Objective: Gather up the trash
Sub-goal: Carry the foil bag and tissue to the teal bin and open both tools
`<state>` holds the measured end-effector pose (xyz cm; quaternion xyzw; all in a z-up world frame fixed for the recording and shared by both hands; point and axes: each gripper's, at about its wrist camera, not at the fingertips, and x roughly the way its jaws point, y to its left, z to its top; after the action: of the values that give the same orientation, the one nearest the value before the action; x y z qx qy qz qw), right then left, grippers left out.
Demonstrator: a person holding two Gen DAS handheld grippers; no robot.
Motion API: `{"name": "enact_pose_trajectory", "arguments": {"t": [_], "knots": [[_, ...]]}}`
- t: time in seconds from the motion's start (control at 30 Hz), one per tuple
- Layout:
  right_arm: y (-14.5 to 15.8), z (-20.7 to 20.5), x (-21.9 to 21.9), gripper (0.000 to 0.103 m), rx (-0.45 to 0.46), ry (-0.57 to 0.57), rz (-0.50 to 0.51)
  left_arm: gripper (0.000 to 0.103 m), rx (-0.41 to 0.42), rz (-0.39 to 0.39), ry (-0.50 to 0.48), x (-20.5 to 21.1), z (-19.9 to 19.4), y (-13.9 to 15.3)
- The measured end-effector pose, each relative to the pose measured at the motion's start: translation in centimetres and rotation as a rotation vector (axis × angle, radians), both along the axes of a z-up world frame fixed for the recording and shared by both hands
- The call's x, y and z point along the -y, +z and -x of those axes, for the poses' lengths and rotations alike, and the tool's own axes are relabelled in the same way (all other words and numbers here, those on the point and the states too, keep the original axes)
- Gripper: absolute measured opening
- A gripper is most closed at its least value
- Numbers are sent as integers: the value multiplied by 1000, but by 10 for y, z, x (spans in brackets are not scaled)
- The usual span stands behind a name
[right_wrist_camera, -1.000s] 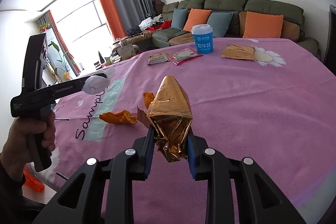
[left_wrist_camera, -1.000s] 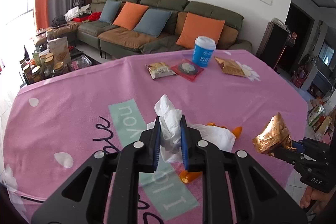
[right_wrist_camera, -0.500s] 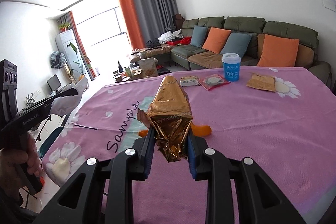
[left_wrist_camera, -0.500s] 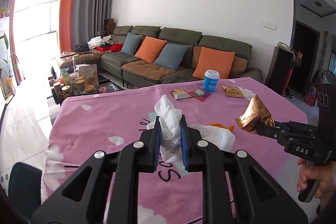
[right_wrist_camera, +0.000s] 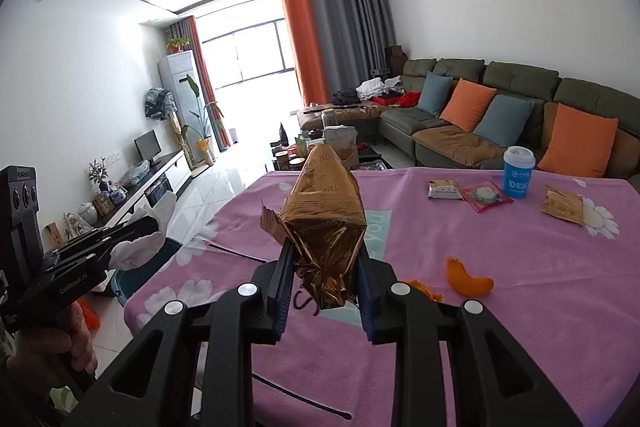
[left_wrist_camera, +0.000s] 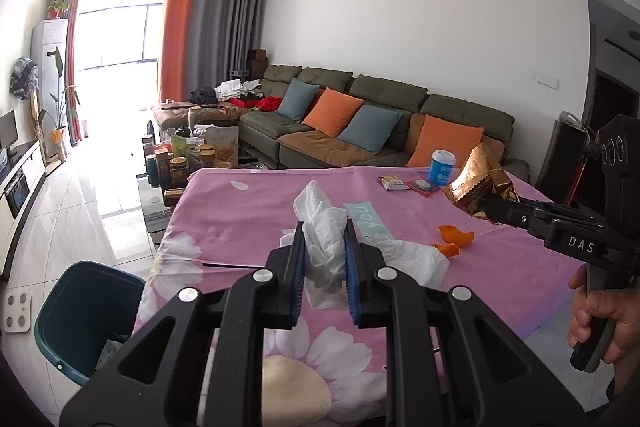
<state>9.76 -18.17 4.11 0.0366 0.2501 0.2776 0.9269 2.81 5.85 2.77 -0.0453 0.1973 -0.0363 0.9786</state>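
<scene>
My left gripper (left_wrist_camera: 323, 247) is shut on a crumpled white tissue (left_wrist_camera: 320, 223) and holds it in the air above the table's near left corner. My right gripper (right_wrist_camera: 325, 267) is shut on a crinkled gold foil wrapper (right_wrist_camera: 326, 211), also held above the table. Each gripper shows in the other's view: the right one with the foil wrapper (left_wrist_camera: 480, 183), the left one with the tissue (right_wrist_camera: 140, 239). A dark teal trash bin (left_wrist_camera: 86, 311) stands on the floor beside the table's left corner, below and left of my left gripper.
On the pink flowered tablecloth (right_wrist_camera: 520, 307) lie orange peel pieces (right_wrist_camera: 468, 281), a blue paper cup (right_wrist_camera: 518, 171), a snack packet (right_wrist_camera: 444, 189), a red packet (right_wrist_camera: 484, 195) and a brown packet (right_wrist_camera: 564, 207). A sofa (left_wrist_camera: 360, 119) and a cluttered coffee table (left_wrist_camera: 188, 155) stand beyond.
Both grippers have pulled back from the table and swung left with their loads still held. The trash bin has come into the left wrist view.
</scene>
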Motion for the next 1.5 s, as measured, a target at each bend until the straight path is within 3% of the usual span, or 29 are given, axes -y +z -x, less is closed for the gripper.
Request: {"name": "enact_pose_trajectory", "arguments": {"t": [0.43, 1.0, 1.33, 1.5], "knots": [[12, -2, -81, 27, 36, 178, 30, 18, 47, 12, 176, -67, 65, 13], [9, -33, -241, 27, -21, 531, 142, 20, -43, 6, 475, -193, 120, -11], [-19, -48, -332, 28, -115, 685, 277, 23, -210, 51, 535, -272, 90, -51], [-38, -50, -367, 28, -167, 727, 337, 23, -281, 78, 543, -293, 42, -75]]}}
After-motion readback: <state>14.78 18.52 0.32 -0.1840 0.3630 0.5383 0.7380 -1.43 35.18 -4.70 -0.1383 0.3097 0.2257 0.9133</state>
